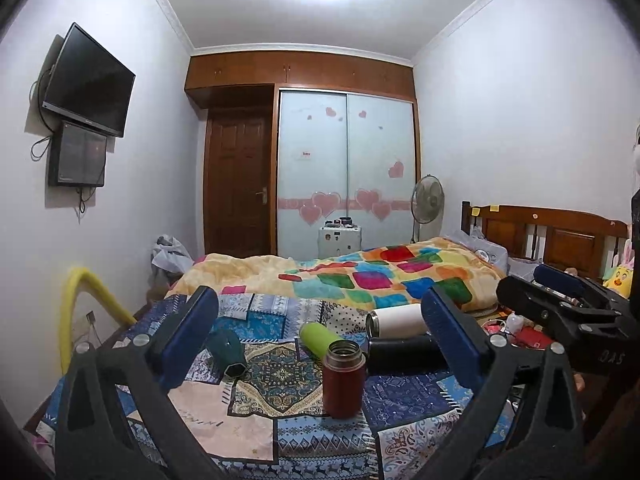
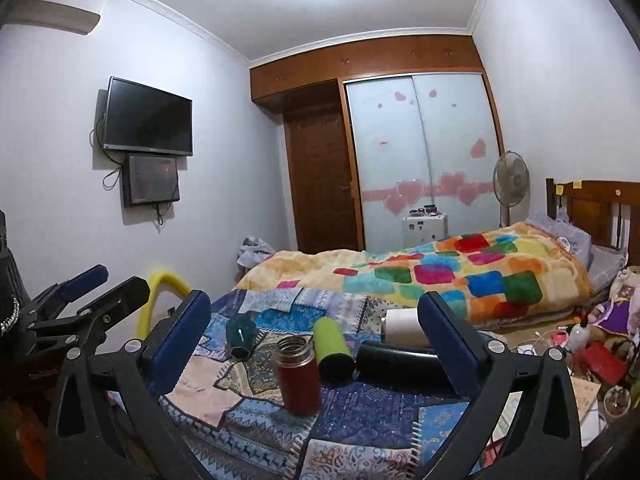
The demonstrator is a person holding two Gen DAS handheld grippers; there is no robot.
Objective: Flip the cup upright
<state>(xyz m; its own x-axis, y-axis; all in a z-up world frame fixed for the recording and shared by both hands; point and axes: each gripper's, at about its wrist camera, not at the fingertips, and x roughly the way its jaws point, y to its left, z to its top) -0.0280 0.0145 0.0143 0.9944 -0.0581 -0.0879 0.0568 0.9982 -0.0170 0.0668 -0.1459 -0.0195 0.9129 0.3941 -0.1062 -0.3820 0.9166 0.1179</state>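
Cups: five on the patchwork-quilted bed [image 1: 404, 404], grouped mid-quilt, toward its near edge.
Upright one: dark red metal flask with open steel mouth [image 1: 344, 378], standing nearest the near edge, so probably already done.
Lying ones: lime green plastic tumbler [image 1: 318, 336] just behind the red flask; matte black cylinder bottle [image 1: 400, 354] beside it toward the right edge; white steel-rimmed tumbler [image 1: 394, 320] just behind the black; dark teal faceted cup [image 1: 228, 354] apart toward the left edge, mouth facing near edge.
Left gripper [image 1: 320, 336]: blue pads spread wide, gripping nothing, hanging off the near edge, framing the cluster.
Right gripper [image 2: 316, 340]: also spread wide, nothing held, same standoff; likely lining up on a lying cup.
Next call: green tumbler looks easiest; round bodies may roll on soft quilt.
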